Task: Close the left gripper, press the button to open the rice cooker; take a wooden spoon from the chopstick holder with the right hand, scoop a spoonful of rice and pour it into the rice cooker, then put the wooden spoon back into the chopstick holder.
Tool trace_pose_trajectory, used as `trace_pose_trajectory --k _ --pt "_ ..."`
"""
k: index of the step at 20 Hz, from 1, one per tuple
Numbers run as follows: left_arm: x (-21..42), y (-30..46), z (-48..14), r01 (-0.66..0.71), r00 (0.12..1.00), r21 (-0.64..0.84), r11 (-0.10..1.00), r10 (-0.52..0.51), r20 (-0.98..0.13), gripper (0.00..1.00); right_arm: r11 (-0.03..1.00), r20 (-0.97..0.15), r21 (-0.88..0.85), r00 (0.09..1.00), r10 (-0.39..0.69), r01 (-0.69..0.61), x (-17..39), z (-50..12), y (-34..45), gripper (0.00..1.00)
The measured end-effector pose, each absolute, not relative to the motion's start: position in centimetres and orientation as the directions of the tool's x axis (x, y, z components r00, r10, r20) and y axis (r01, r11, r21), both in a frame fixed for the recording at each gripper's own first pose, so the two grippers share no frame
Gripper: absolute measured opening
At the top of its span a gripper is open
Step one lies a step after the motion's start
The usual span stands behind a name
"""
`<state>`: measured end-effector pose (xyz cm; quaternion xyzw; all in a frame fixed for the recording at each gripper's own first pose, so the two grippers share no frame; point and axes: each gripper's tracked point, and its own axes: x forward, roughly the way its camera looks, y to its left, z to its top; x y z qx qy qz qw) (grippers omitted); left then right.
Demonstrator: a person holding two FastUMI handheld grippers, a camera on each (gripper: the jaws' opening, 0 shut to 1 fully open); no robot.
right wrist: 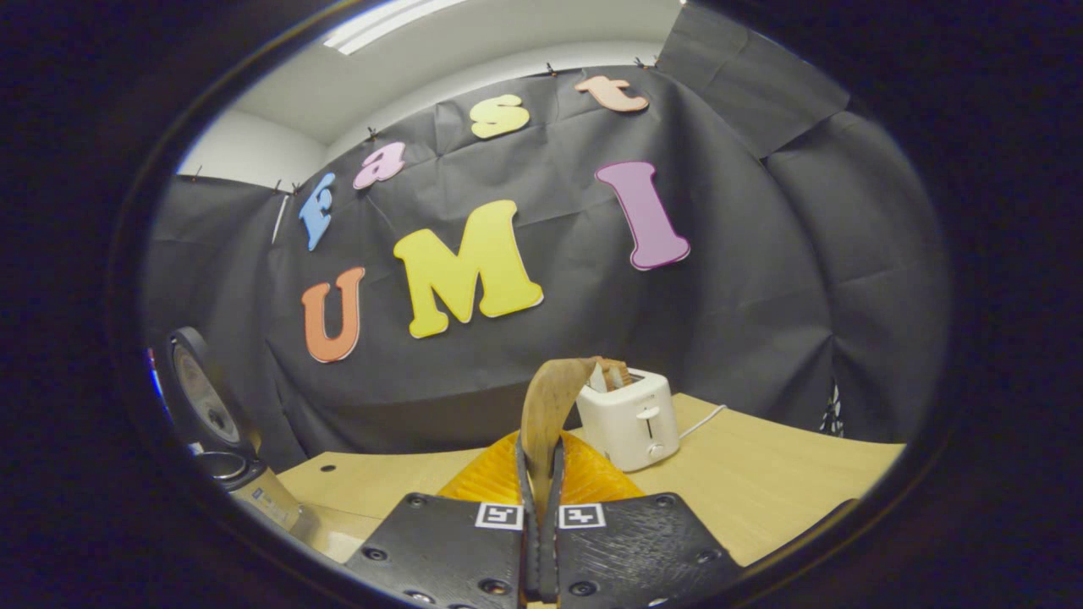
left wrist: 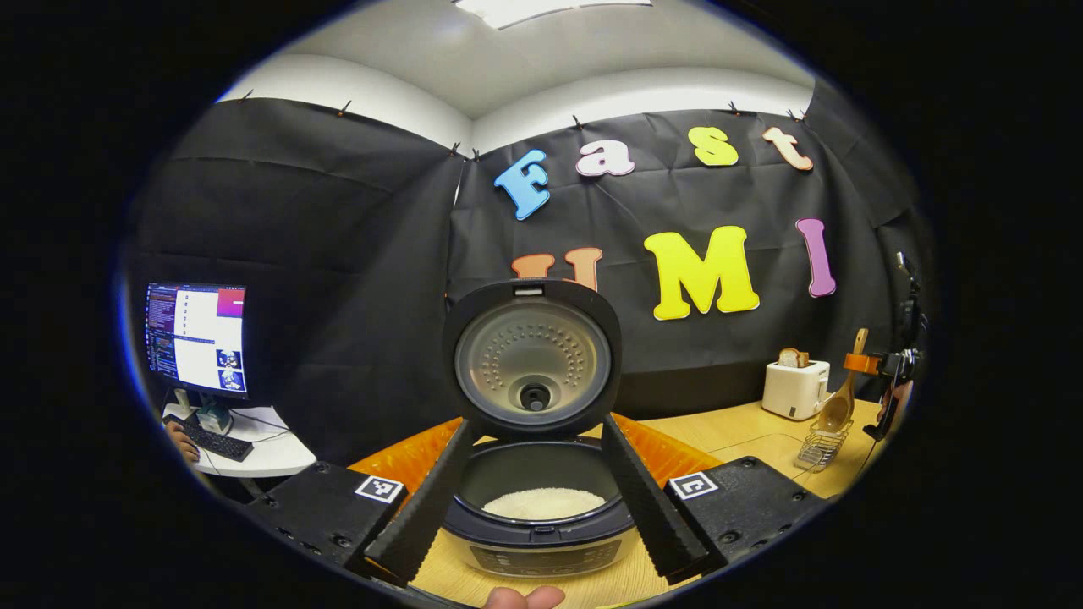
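Left gripper view. Left claw [left wrist: 537, 469]: fingers spread wide, pinching nothing, framing the cooker. Dark round rice cooker [left wrist: 541, 516]: on the pale wooden counter [left wrist: 744, 431], directly ahead; domed lid [left wrist: 533, 359] upright and fully open, so the button step reads as done. White rice [left wrist: 543, 503] lies in the inner pot. Orange ribbed bowl [left wrist: 668, 452]: behind the cooker, partly hidden by it. Wire chopstick holder [left wrist: 819, 448]: far right on the counter, well apart from the cooker. Pale wooden spoon [left wrist: 839, 397]: above the holder, bowl end down, handle up, gripped near the top by the far claw; whether its tip touches the holder cannot be told. White toaster [left wrist: 795, 389] with bread: beside the holder, at the cloth wall. Monitor [left wrist: 197, 338] and keyboard [left wrist: 207, 438] on a side desk at left, a hand by the keyboard.

Right gripper view. Right claw [right wrist: 540, 474]: fingers pressed together on the wooden spoon [right wrist: 550, 406], which rises between them. Orange bowl [right wrist: 584, 478] just beyond; toaster [right wrist: 630, 419] behind it; rice cooker [right wrist: 216, 423] at the left edge, lid up.

Status, judged: spoon is in hand at the holder. Whether scooping and pouring are done or pending cannot be told; spoon not yet released into the holder. The toaster stands close to the holder.
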<state>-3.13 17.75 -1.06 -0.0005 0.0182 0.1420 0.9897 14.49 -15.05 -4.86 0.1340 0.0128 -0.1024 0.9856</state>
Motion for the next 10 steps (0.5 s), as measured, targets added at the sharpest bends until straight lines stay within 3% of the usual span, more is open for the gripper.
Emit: trace_pose_trajectory --k 10 --pt "-3.1 17.4 -0.9 -0.271 0.962 -0.012 0.963 0.270 -0.033 0.98 0.923 -0.151 0.289 0.964 -0.218 0.254 15.2 -9.9 -15.1 0.02"
